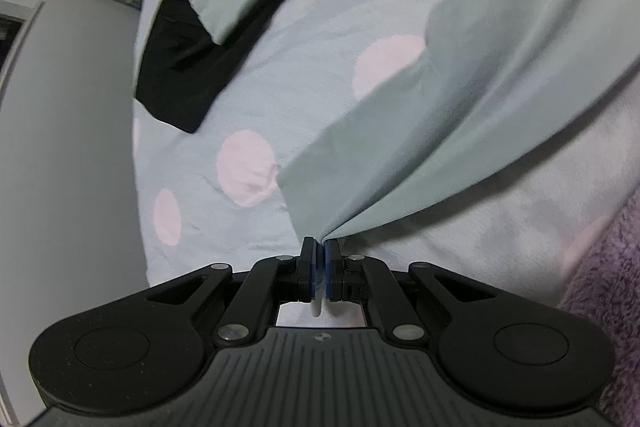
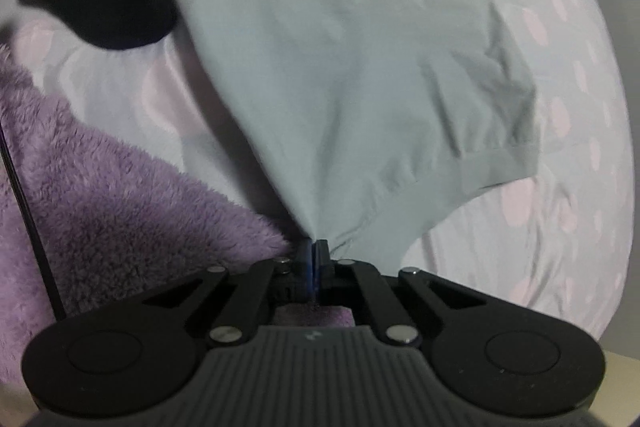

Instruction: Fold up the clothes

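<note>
Two hand-held grippers, one grey-green shirt.
The left hand-held gripper [image 1: 320, 247] and right hand-held gripper [image 2: 314, 247] each pinch the grey-green shirt [image 2: 320, 67]; one black garment [image 1: 180, 67] lies beyond.

A pale grey-green soft knit garment [image 2: 340, 75] with ribbed sleeve cuff lies stretched taut, partly overlapping a black garment [image 1: 180, 67].

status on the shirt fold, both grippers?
Left gripper shut on grey-green shirt. Right gripper shut on its hem. Black garment lies partly under it.
</note>
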Available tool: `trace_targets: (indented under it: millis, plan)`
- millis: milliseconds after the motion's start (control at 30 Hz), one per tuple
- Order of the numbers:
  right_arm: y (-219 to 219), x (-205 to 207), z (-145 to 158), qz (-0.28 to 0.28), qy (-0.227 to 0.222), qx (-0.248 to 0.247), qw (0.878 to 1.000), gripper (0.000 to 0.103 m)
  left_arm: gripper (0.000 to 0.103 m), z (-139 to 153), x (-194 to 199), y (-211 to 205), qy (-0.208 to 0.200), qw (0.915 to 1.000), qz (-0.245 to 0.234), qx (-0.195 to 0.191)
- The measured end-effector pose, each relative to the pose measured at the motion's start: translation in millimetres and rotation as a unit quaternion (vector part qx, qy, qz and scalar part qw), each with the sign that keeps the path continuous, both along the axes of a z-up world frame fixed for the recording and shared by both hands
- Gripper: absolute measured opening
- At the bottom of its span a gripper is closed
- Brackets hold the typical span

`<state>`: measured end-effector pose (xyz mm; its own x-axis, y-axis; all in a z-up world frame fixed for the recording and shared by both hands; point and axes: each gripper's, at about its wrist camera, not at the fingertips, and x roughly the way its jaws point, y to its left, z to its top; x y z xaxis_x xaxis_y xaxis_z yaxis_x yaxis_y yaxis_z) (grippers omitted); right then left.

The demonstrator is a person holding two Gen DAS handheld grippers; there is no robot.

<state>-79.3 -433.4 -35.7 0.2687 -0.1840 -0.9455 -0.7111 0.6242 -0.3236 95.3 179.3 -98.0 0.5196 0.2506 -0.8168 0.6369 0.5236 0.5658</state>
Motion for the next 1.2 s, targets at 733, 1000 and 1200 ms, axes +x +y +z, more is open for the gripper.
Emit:
trace_targets:
  millis: [733, 1000, 1200]
  plan:
    - [-48.4, 105.7, 46.9, -0.24, -0.277, 0.021, 0.93, 0.001, 0.002, 102.8, 144.1, -52.2, -0.124, 0.9775, 0.115, -0.126]
    - [-75.4, 184.1, 20.1, -0.268, -0.281, 0.006, 0.922, 0.001, 0.002, 84.3, 219.8, -80.8, -0.112, 0.984, 0.106, -0.088]
    - [-86.4, 219.2, -14.2, -0.279, -0.253, 0.003, 0.926, 0.001, 0.002, 49.8, 262.6, -98.8, -0.082, 0.9895, 0.101, -0.063]
